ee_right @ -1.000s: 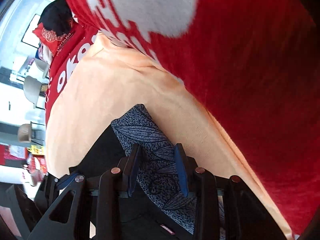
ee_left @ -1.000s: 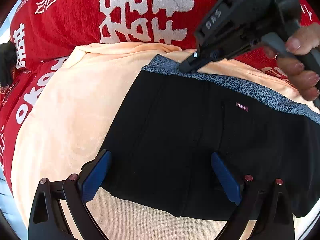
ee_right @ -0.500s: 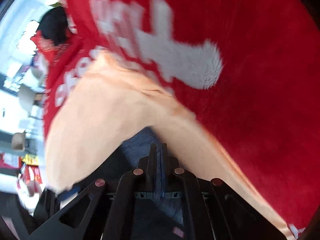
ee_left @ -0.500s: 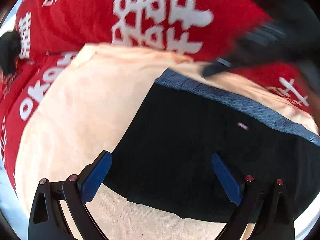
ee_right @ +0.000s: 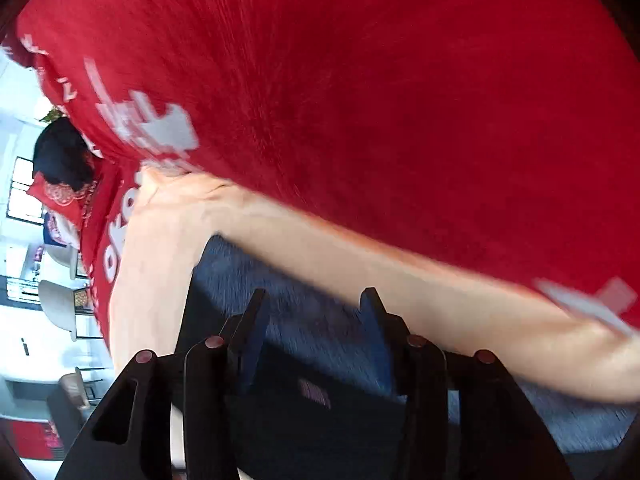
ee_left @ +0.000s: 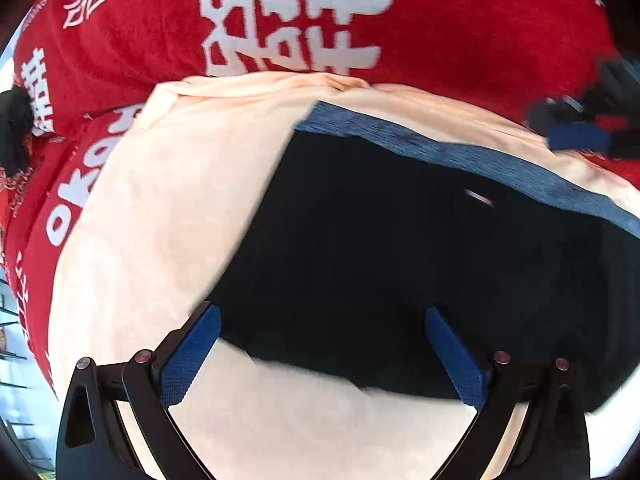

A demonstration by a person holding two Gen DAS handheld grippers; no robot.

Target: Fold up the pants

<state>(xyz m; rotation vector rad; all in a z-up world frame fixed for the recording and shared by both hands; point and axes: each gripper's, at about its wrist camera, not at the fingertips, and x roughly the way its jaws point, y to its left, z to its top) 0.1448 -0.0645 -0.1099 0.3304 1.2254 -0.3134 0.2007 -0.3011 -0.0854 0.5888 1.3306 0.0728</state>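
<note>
Red blanket (ee_left: 460,40); peach towel (ee_left: 168,220) on it; pants (ee_left: 400,248) atop.

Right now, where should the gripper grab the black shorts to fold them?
Probably by the blue-grey waistband, at its free left corner. That band is a thick, firm edge lying flat on the peach towel, so the pads can slide under from the towel side. The open left gripper hangs over the hem; the open right gripper is above the band.

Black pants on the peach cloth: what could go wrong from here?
1. The right tongs have just been opening over the grey waistband; nothing pinched, so that fold may slump.
2. The left tongs hang open over the black pants; a deep pinch might catch the peach cloth too.
</note>
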